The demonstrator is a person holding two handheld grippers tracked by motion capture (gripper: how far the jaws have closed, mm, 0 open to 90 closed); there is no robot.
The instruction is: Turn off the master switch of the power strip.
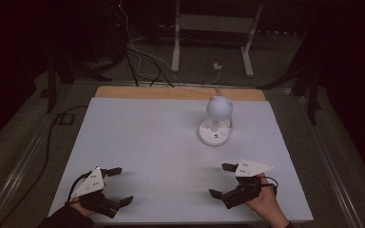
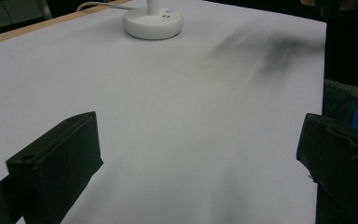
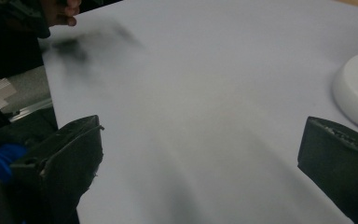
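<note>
Both claws are spread wide with nothing between the jaws: left gripper (image 1: 116, 185) sits around 7 o'clock on the white table (image 1: 147, 137), right gripper (image 1: 221, 180) around 5 o'clock, well apart from each other. Only other thing on there is a small white lamp (image 1: 216, 121) with a round head and disc base, up around 1 o'clock. Its base (image 2: 153, 22) shows up far ahead in the left gripper view.

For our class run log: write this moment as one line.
left hand-held gripper: open, empty | right hand-held gripper: open, empty | lamp: upright, far right of table, untouched
</note>
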